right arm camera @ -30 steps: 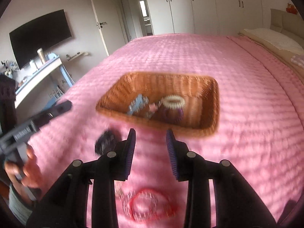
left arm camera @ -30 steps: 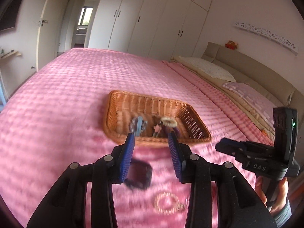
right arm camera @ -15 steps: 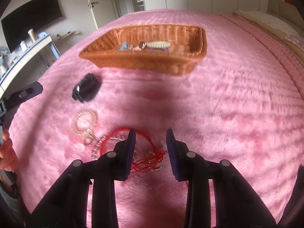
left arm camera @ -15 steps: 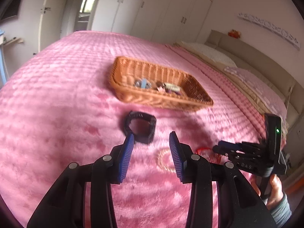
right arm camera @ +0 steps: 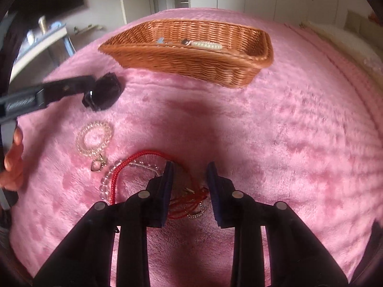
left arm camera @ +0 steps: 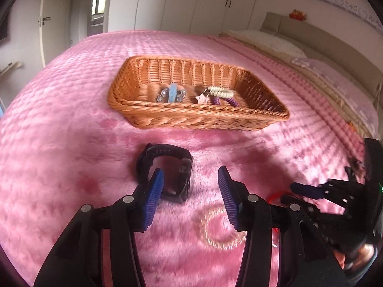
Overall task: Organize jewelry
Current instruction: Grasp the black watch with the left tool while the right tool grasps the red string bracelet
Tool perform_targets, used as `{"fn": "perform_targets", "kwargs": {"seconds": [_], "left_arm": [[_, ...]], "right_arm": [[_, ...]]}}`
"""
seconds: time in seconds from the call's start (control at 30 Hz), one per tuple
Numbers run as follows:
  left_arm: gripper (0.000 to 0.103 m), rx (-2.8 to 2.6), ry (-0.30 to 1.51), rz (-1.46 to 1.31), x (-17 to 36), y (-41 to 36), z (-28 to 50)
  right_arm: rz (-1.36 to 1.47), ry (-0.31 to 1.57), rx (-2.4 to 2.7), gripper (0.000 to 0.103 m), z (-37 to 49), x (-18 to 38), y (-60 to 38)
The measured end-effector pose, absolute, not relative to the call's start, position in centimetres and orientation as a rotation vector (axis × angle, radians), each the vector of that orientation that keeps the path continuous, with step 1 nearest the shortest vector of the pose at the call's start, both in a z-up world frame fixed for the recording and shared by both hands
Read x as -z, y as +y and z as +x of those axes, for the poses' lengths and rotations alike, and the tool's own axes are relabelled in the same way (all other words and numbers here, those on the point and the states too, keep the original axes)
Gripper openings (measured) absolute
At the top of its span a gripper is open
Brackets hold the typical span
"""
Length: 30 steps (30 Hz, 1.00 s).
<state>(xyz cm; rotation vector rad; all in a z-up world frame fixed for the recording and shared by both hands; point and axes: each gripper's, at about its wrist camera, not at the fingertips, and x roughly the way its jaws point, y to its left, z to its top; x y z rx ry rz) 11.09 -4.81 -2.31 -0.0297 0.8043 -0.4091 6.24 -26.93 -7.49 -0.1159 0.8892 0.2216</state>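
Note:
A wicker basket sits on the pink bedspread and holds a blue clip, a pearl bracelet and a purple one. A black watch lies in front of it. My left gripper is open, its left finger right beside the watch. A clear bead bracelet with a charm lies below. My right gripper is open, low over a red cord necklace tangled with a clear bead string.
The pink bedspread spreads all round. Pillows and a headboard are at the far right. A desk and a wall TV stand left of the bed. White wardrobes line the back wall.
Both grippers have dropped from above the basket toward the bedspread. The left has closed in on the watch; the right has come down over the red necklace.

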Motion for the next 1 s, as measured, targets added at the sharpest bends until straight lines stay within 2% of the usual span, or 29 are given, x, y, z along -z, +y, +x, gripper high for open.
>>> {"fn": "perform_targets", "kwargs": {"seconds": [0.1,0.3,0.47,0.73,0.77,0.83,0.87,0.9,1.0], "left_arm": [[0.046,0.397,0.820,-0.032,3.1,-5.2,11.8],[0.039,0.379,0.826,-0.024,3.7,-5.4,12.0],[0.016,0.375,0.834,-0.039,4.0,-5.1,12.3],[0.016,0.391,0.829,-0.067,4.3,-4.6,12.1],[0.016,0.396,0.828,-0.073,4.3,-4.5,12.1],[0.016,0.405,0.825,-0.088,4.3,-4.3,12.1],[0.016,0.413,0.821,-0.101,4.2,-4.0,12.0],[0.016,0.417,0.817,-0.110,4.2,-3.9,12.0],[0.016,0.423,0.813,-0.119,4.2,-3.8,12.0]], "right_arm": [[-0.151,0.869,-0.207,0.003,6.3,7.4,-26.2],[-0.106,0.808,-0.204,0.003,6.5,5.8,-26.2],[-0.014,0.780,-0.125,0.003,7.6,4.7,-28.8],[0.119,0.896,-0.121,0.004,8.6,6.7,-32.3],[0.130,0.896,-0.125,0.007,8.6,6.6,-32.5],[0.148,0.880,-0.129,0.025,8.4,6.4,-32.8],[0.147,0.866,-0.115,0.046,8.3,6.1,-32.9],[0.141,0.852,-0.106,0.054,8.2,5.9,-32.9],[0.109,0.849,-0.112,0.053,8.5,5.8,-32.1]]}}
